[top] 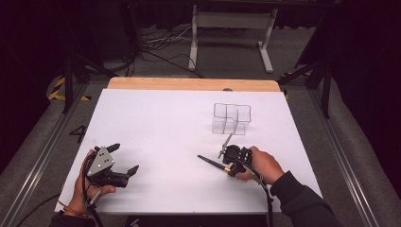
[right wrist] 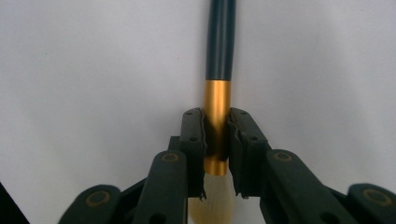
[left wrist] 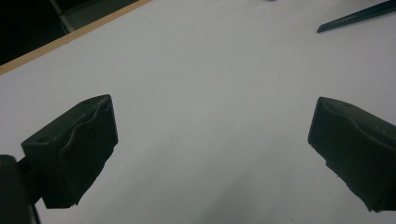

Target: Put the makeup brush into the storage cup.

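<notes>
A: Two tongs sit over the white worktop (top: 161, 127). Where is the brush?

B: The slim dark-handled brush with a gold metal ferrule and pale bristles (right wrist: 218, 88) is clamped in the right tongs (right wrist: 215, 140). In the right gripper view both black jaws press on the gold ferrule from either side, the pale bristles bunch below them, and the dark handle runs straight away from the tongs.

A: And from above?

B: In the high view the right tongs (top: 230, 166) are at the near right of the worktop, with the brush handle (top: 211, 162) pointing left and lying low over the sheet. I cannot tell if its tip touches.

A: The left tongs?

B: The left tongs (top: 124, 158) stand wide apart at the near left, gripping nothing, well apart from the brush. In the left gripper view a dark handle end (left wrist: 357, 17) shows at the top right.

A: Anything else?

B: A clear plastic compartment box (top: 231, 118) stands farther back, near the right tongs.
</notes>
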{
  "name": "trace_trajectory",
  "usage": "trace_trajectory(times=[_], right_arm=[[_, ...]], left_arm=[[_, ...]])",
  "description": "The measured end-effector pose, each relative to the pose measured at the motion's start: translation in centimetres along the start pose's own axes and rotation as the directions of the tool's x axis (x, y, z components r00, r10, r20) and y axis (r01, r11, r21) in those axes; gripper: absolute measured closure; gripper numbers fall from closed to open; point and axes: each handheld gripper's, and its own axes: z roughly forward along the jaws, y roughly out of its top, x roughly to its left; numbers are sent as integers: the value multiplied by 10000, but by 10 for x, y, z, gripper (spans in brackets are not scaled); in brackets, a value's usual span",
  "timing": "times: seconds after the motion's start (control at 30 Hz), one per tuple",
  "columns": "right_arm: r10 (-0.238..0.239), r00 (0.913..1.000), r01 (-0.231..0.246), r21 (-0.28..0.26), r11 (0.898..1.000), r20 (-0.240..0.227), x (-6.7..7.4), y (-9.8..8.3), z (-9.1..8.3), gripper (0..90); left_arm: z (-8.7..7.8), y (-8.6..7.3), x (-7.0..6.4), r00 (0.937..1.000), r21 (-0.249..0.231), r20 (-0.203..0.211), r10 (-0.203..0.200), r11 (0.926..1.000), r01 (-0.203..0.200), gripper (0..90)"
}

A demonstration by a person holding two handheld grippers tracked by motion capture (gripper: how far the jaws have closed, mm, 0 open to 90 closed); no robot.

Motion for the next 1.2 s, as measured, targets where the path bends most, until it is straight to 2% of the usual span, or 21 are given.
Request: trace_trajectory(times=[0.4, 0.77, 1.2], right_arm=[[-140, 9999, 141, -151, 9998, 42, 0, -2, 0, 781], [-298, 9991, 303, -166, 9994, 308, 0, -5, -4, 783], [-201, 9977, 251, -772, 9967, 647, -2, -6, -13, 784]], left_arm=[[0, 0, 0, 10000, 10, 18, 10, 10000, -10, 21], [1, 1, -1, 10000, 33, 39, -10, 10000, 10, 22], [2, 2, -2, 9999, 3, 84, 67, 10000, -67, 23]])
